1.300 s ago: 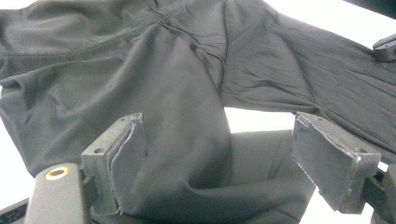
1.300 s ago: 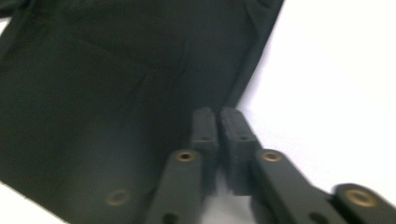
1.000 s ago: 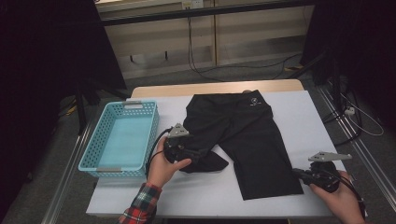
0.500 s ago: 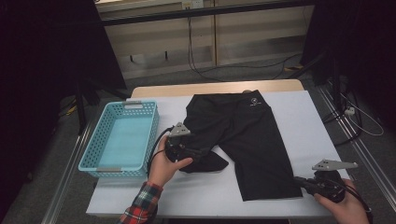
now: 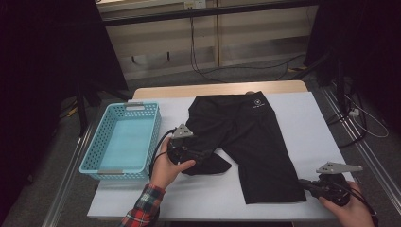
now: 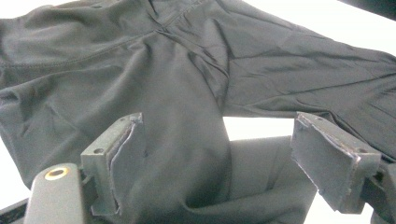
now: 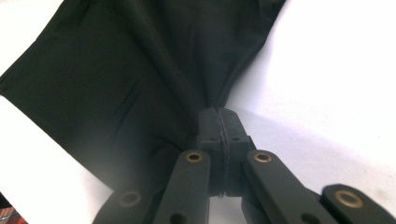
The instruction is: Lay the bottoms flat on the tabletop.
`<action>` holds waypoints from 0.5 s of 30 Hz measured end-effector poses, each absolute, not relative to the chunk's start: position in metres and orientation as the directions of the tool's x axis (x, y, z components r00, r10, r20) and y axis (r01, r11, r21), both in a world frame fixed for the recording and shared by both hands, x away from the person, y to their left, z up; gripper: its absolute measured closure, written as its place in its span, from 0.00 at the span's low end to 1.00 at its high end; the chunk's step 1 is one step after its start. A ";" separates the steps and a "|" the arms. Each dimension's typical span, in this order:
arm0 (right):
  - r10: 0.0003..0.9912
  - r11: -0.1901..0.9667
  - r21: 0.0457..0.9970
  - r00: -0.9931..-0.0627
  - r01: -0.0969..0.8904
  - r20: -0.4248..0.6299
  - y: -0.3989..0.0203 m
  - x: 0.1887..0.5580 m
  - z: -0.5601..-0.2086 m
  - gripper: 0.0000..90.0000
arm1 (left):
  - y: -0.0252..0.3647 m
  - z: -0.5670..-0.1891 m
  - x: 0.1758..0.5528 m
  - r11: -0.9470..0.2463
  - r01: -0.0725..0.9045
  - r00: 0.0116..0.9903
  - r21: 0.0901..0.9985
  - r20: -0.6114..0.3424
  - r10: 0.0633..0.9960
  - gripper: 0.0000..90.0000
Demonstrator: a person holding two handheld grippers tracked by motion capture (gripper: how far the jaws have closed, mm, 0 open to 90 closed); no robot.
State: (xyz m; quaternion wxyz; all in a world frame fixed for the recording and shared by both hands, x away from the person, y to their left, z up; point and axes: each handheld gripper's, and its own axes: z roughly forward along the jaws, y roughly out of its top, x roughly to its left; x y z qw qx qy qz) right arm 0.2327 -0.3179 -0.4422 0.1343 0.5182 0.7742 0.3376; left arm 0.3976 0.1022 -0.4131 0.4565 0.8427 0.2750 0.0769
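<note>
From the high view, a light blue perforated plastic basket (image 5: 124,141) sits hollow at the white counter's (image 5: 302,113) left edge. Smooth black stretch-fabric shorts (image 5: 250,137) lie flat mid-counter, one leg bunched at the left tongs (image 5: 201,156); the right tongs (image 5: 305,183) meet the other leg's hem near the front edge. In the left gripper view, the tongs stand wide over creased cloth. In the right gripper view, the tongs (image 7: 219,116) are clamped on the shorts' corner.

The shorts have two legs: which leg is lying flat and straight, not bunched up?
The leg ending beside the right gripper lies flat. The other leg, at the left gripper, is crumpled and folded.
</note>
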 end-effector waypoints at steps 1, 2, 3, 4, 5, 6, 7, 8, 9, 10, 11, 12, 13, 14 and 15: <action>0.895 0.234 0.666 -0.424 0.708 0.136 -0.317 0.233 -0.442 0.97 | 0.102 -0.413 0.398 -0.431 0.393 0.837 0.812 -0.122 0.534 0.21; 0.897 0.239 0.674 -0.424 0.699 0.122 -0.317 0.233 -0.441 0.91 | 0.102 -0.413 0.398 -0.431 0.394 0.836 0.812 -0.122 0.535 0.21; 0.896 0.241 0.683 -0.429 0.690 0.117 -0.315 0.234 -0.440 0.86 | 0.102 -0.414 0.398 -0.429 0.394 0.835 0.812 -0.122 0.536 0.21; 0.894 0.236 0.696 -0.432 0.678 0.118 -0.313 0.235 -0.439 0.81 | 0.102 -0.414 0.399 -0.431 0.395 0.835 0.812 -0.122 0.536 0.21; 0.892 0.242 0.703 -0.439 0.669 0.111 -0.311 0.237 -0.437 0.78 | 0.102 -0.414 0.399 -0.431 0.394 0.836 0.812 -0.121 0.535 0.21; 0.888 0.251 0.711 -0.449 0.657 0.101 -0.307 0.239 -0.436 0.74 | 0.102 -0.414 0.399 -0.432 0.394 0.836 0.811 -0.120 0.536 0.21; 0.884 0.255 0.720 -0.458 0.645 0.097 -0.302 0.243 -0.435 0.71 | 0.102 -0.414 0.399 -0.432 0.394 0.835 0.811 -0.121 0.536 0.21; 0.878 0.261 0.726 -0.469 0.636 0.095 -0.297 0.246 -0.434 0.68 | 0.103 -0.413 0.399 -0.431 0.395 0.836 0.811 -0.122 0.535 0.21; 0.869 0.272 0.728 -0.485 0.629 0.094 -0.289 0.251 -0.433 0.66 | 0.103 -0.413 0.399 -0.431 0.395 0.835 0.811 -0.122 0.537 0.21; 0.864 0.275 0.729 -0.493 0.626 0.097 -0.285 0.254 -0.433 0.65 | 0.104 -0.413 0.399 -0.429 0.397 0.833 0.811 -0.122 0.539 0.21; 0.858 0.279 0.733 -0.505 0.620 0.101 -0.279 0.258 -0.433 0.64 | 0.105 -0.413 0.399 -0.430 0.397 0.833 0.811 -0.122 0.540 0.20; 0.849 0.278 0.735 -0.516 0.618 0.113 -0.273 0.262 -0.434 0.63 | 0.105 -0.413 0.399 -0.427 0.399 0.832 0.812 -0.125 0.541 0.20; 0.844 0.267 0.736 -0.520 0.622 0.134 -0.268 0.266 -0.434 0.60 | 0.106 -0.413 0.399 -0.425 0.400 0.830 0.812 -0.124 0.543 0.20; 0.838 0.268 0.738 -0.528 0.619 0.140 -0.262 0.270 -0.435 0.59 | 0.107 -0.413 0.399 -0.427 0.401 0.830 0.810 -0.124 0.544 0.20; 0.830 0.272 0.740 -0.539 0.615 0.142 -0.257 0.273 -0.435 0.59 | 0.108 -0.413 0.399 -0.429 0.402 0.829 0.809 -0.122 0.547 0.20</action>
